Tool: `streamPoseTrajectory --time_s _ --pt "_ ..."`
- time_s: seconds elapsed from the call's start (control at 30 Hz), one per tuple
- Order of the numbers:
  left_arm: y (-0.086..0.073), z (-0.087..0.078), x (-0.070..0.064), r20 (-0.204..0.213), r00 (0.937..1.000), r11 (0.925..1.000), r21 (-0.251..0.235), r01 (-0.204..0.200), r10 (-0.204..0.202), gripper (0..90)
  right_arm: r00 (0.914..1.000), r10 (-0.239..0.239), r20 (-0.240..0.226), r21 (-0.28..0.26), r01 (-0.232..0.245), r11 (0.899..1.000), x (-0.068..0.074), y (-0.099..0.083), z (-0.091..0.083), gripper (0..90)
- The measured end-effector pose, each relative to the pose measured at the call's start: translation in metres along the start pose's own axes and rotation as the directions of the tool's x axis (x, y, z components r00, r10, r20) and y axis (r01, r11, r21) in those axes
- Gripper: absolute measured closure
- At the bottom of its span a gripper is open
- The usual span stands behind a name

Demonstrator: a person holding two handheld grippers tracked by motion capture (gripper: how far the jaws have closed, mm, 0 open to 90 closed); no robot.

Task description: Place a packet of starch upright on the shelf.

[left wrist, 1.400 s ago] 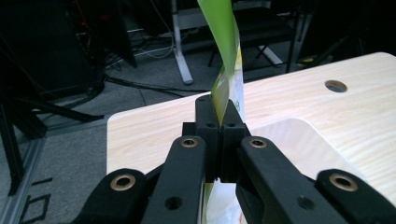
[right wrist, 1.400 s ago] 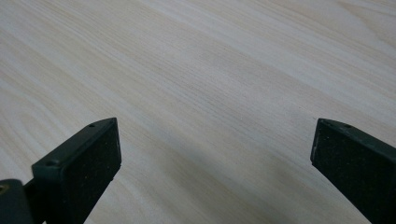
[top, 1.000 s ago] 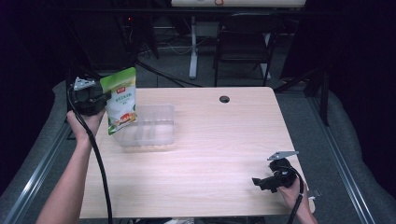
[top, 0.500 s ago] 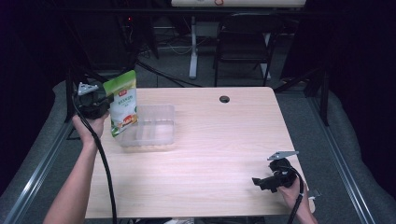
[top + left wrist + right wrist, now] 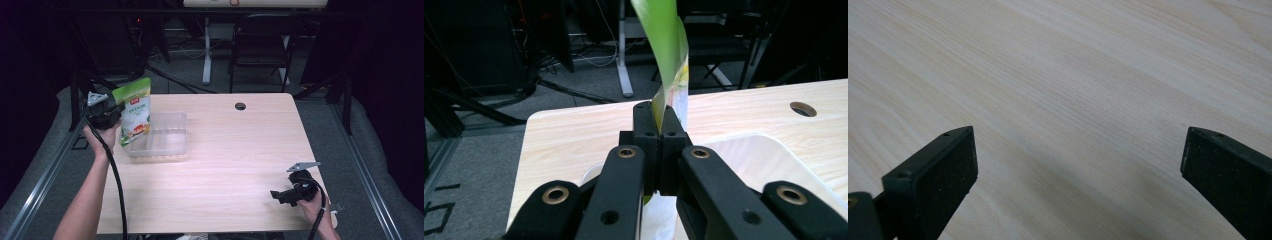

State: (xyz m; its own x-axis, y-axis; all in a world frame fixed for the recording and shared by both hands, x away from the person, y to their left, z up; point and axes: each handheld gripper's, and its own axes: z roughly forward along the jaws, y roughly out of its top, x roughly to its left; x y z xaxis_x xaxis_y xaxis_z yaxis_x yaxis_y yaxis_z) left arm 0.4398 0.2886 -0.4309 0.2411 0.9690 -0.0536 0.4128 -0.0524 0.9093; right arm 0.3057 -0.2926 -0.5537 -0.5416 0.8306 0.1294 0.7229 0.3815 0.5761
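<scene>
the left claw (image 5: 116,107) is clamped on a green printed plastic pouch (image 5: 135,111) upright in a clear plastic tray (image 5: 167,142); the right claw (image 5: 276,195) rests spread apart on the light wooden surface (image 5: 225,150).

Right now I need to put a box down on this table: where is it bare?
The wood between the clear tray and the right gripper is bare, up to the cable hole. The back left corner is crowded: the left gripper holds the green pouch at the tray.
</scene>
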Motion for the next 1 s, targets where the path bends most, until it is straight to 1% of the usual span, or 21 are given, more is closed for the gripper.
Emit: streamPoseTrajectory --time_s 0.03,0.13,0.2,0.23,0.33,0.37,0.4,0.5,0.53,0.67,0.77,0.8,1.0 --pt "0.000 0.001 0.001 0.003 1.0000 1.0000 0.003 0.006 -0.006 90.0 1.0000 0.000 0.003 -0.003 0.000 1.000 0.000 0.000 0.001 1.3" --pt "-0.001 0.001 0.001 0.002 1.0000 0.9999 0.011 0.007 -0.007 90.0 1.0000 -0.003 -0.003 -0.003 0.003 1.000 0.001 0.000 0.000 1.2" --pt "-0.002 0.002 0.002 0.000 1.0000 0.9998 0.019 0.009 -0.009 90.0 1.0000 -0.002 0.002 -0.004 0.002 1.000 0.001 0.000 -0.001 1.2" --pt "-0.003 0.002 0.002 0.003 0.9999 0.9996 0.026 0.014 -0.014 90.0 1.0000 0.001 0.000 -0.006 -0.001 1.000 0.001 0.000 -0.001 1.3" --pt "-0.006 0.004 0.004 0.008 0.9999 0.9988 0.047 0.012 -0.012 90.0 1.0000 -0.001 0.004 -0.004 0.001 1.000 0.000 0.000 -0.001 1.3" --pt "-0.007 0.005 0.004 0.009 0.9998 0.9988 0.046 0.015 -0.015 90.0 1.0000 0.001 0.003 -0.006 -0.001 1.000 0.000 0.000 0.000 1.3" --pt "-0.007 0.005 0.005 0.011 0.9998 0.9982 0.058 0.013 -0.014 90.0 1.0000 0.001 -0.001 -0.004 -0.001 1.000 0.000 0.000 0.001 1.2" --pt "-0.009 0.005 0.007 0.014 0.9996 0.9970 0.074 0.025 -0.026 90.0 1.0000 -0.001 -0.002 -0.007 0.001 1.000 0.001 0.000 0.001 1.3" --pt "-0.010 0.005 0.008 0.018 0.9993 0.9973 0.068 0.030 -0.031 90.0 1.0000 -0.002 -0.002 -0.006 0.002 1.000 0.001 0.000 0.000 1.3" --pt "-0.009 0.004 0.008 0.025 0.9994 0.9962 0.085 0.021 -0.023 90.0 1.0000 -0.003 -0.003 -0.005 0.003 1.000 0.001 0.000 0.000 1.3" --pt "-0.010 0.004 0.007 0.026 0.9995 0.9965 0.082 0.014 -0.017 90.0 1.0000 -0.002 -0.004 -0.005 0.002 1.000 0.001 0.001 0.001 1.3" --pt "-0.010 0.003 0.008 0.031 0.9994 0.9959 0.090 0.012 -0.015 90.0 1.0000 -0.003 -0.003 -0.004 0.003 1.000 0.001 0.001 0.001 1.3" --pt "-0.011 0.002 0.011 0.028 0.9995 0.9952 0.097 0.012 -0.015 90.0 1.0000 -0.004 -0.003 -0.005 0.004 1.000 0.001 0.000 0.000 1.3"
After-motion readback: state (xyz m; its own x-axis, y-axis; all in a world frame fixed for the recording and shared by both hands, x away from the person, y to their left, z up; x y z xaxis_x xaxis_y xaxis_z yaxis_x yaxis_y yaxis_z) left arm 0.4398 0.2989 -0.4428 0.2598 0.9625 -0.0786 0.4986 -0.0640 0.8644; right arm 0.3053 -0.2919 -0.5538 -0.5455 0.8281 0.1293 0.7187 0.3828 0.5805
